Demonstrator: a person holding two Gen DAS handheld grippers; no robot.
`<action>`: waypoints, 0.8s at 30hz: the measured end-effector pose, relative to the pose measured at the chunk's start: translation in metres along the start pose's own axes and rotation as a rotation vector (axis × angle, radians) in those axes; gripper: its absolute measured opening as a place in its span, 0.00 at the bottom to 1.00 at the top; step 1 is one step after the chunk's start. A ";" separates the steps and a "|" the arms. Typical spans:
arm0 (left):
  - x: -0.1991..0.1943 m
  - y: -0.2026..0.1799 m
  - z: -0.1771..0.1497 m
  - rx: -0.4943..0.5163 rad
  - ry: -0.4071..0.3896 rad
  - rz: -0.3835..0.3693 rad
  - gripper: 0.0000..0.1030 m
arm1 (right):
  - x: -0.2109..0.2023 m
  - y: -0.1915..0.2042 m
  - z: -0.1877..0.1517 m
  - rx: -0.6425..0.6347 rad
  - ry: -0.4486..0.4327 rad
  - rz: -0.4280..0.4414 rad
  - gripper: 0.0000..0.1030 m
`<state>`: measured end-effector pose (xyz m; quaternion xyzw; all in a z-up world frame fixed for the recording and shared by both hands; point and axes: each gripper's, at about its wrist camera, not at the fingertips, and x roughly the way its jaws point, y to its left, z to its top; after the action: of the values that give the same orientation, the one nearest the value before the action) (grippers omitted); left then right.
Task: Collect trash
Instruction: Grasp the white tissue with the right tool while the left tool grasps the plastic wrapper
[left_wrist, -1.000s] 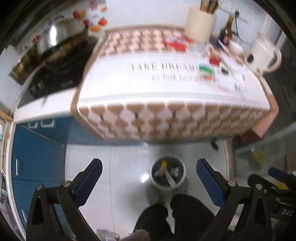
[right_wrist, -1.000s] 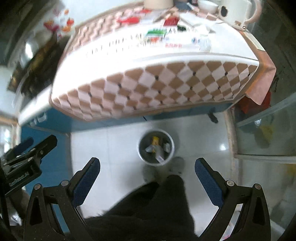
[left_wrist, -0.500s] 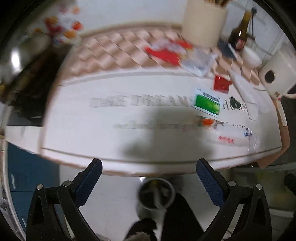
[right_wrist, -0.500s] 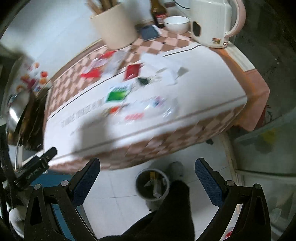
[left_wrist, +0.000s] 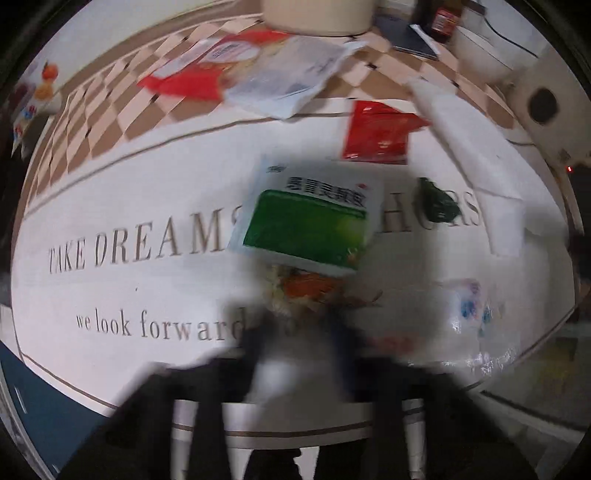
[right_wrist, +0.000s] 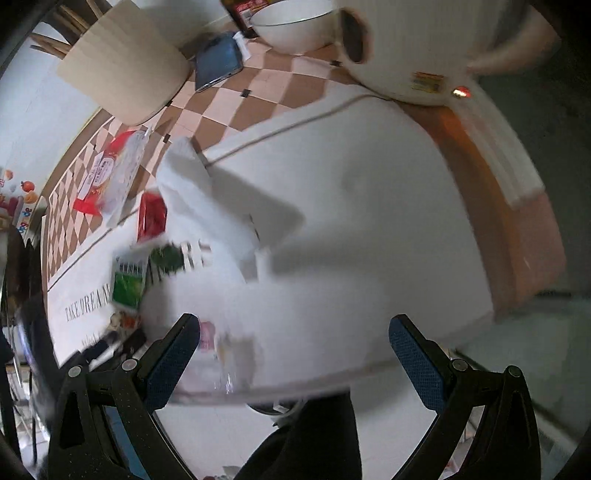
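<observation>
Trash lies scattered on the tablecloth (left_wrist: 122, 206) w/ printed lettering. Green-and-white packet (left_wrist: 306, 221) sits mid-table over the words; orange crumpled wrapper (left_wrist: 310, 288) just beside its near edge, touching or nearly so. Red sachet (left_wrist: 376, 133) farther back & right of the green packet, dark green scrap (left_wrist: 437, 203) to its right. Clear plastic bag (left_wrist: 288, 77) and red-white packet (left_wrist: 207, 66) at the far checkered border. White paper sheet (left_wrist: 476, 162) at right, clear crinkled film w/ blue print (left_wrist: 469, 314) near the right front edge.

Left gripper (left_wrist: 299, 354) low over the near side of the cloth, right by the orange wrapper; heavily blurred, so can't tell if jaws are apart or together, or if anything's pinched.

Right gripper (right_wrist: 295, 354) spread wide, nothing between the blue pads (right_wrist: 417, 362), above the table's near right edge; left finger beside the crinkled film.

Far side: beige utensil holder (right_wrist: 125, 70), white bowl (right_wrist: 291, 26), white kettle (right_wrist: 424, 48), dark notebook (right_wrist: 218, 62).
</observation>
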<state>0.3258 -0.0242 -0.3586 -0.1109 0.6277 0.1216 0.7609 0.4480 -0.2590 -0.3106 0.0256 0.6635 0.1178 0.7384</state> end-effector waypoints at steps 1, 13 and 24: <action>0.000 -0.002 -0.001 -0.007 0.005 0.019 0.03 | 0.004 0.005 0.008 -0.013 -0.001 0.009 1.00; -0.062 0.052 -0.019 -0.110 -0.132 0.249 0.03 | 0.065 0.084 0.057 -0.199 -0.033 0.049 0.30; -0.124 0.105 -0.050 -0.191 -0.262 0.231 0.03 | -0.009 0.091 -0.023 -0.199 -0.146 0.146 0.09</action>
<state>0.2231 0.0536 -0.2482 -0.0931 0.5173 0.2805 0.8031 0.4116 -0.1754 -0.2871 0.0090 0.5895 0.2340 0.7731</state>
